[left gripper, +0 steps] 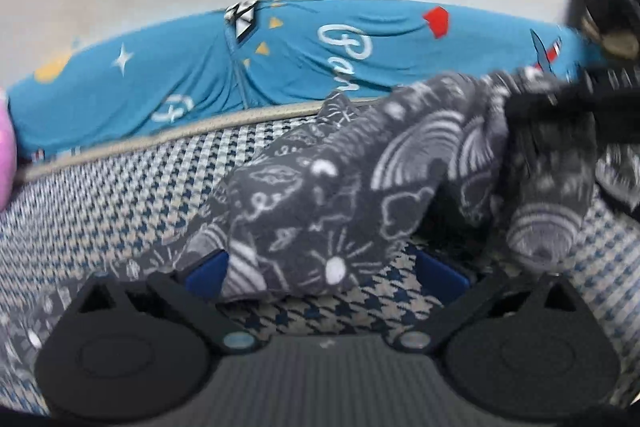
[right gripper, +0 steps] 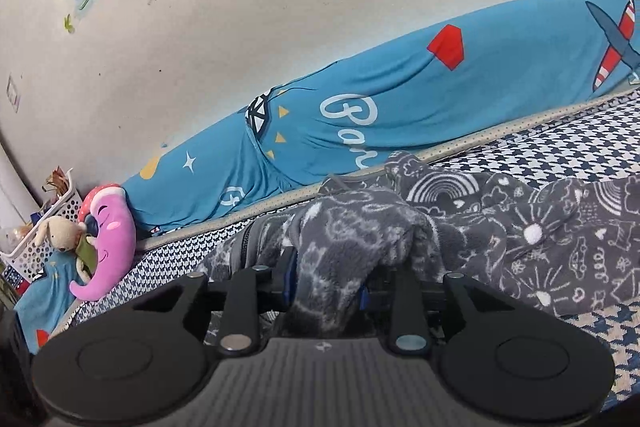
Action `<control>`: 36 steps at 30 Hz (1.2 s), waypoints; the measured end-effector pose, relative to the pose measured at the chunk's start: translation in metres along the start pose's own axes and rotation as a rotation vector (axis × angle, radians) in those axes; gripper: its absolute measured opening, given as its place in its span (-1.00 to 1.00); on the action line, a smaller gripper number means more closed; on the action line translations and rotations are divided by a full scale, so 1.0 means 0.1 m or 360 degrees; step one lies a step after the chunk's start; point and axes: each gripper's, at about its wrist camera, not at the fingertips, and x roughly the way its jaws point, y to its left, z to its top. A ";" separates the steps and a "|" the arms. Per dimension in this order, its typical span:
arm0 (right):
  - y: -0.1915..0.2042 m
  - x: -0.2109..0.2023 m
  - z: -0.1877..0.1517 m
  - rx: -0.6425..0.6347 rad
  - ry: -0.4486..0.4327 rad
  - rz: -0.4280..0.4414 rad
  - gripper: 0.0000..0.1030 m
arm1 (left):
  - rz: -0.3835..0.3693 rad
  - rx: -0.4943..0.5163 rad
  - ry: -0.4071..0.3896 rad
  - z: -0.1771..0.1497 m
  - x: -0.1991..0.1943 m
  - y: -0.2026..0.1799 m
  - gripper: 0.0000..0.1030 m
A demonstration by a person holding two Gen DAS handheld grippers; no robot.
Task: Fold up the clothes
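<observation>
The grey fleece garment (right gripper: 520, 227) with white doodle prints lay rumpled on the houndstooth bedcover (left gripper: 100, 211), in front of a long blue printed bolster (right gripper: 480, 87) against the wall. The right gripper (right gripper: 326, 291) was clenched on a bunched fold of it, lifting the cloth. The left gripper (left gripper: 324, 275) had its blue-padded fingers (left gripper: 206, 273) spread wide, low over the bed, the garment's edge lying loose between them.

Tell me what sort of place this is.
Most likely a bedroom: a houndstooth-covered bed against a wall, a long blue cartoon-print bolster behind it, and a pink moon plush beside a stuffed rabbit.
</observation>
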 end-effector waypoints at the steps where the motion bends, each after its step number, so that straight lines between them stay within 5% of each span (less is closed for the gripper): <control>1: 0.00 0.00 0.00 0.0002 0.0000 0.0001 -0.43 | 0.0021 0.0020 -0.0013 -0.01 0.01 -0.04 0.99; 13: 0.00 0.01 0.01 0.0006 -0.0003 0.0013 -0.43 | 0.0203 0.0079 -0.0021 -0.03 0.29 -0.23 0.96; 16: 0.03 -0.02 0.01 -0.0023 -0.0023 0.0031 -0.43 | 0.0199 0.0053 -0.0003 0.00 0.34 -0.20 0.61; 20: 0.07 -0.06 0.01 -0.0062 -0.0050 0.0055 -0.57 | 0.0126 -0.0065 0.0030 0.06 0.34 -0.05 -0.43; 22: 0.09 -0.07 0.01 -0.0081 -0.0063 0.0067 -0.64 | 0.0076 -0.0162 0.0010 0.10 0.29 0.06 -0.56; 31: 0.07 -0.40 0.11 0.0014 -0.0235 0.0339 -0.72 | -0.0099 -0.0439 -0.0104 0.38 -0.17 0.48 -0.63; 36: 0.04 -0.29 0.11 0.0036 -0.0180 0.0130 -0.68 | -0.0130 -0.0446 -0.0004 0.41 -0.14 0.50 -0.48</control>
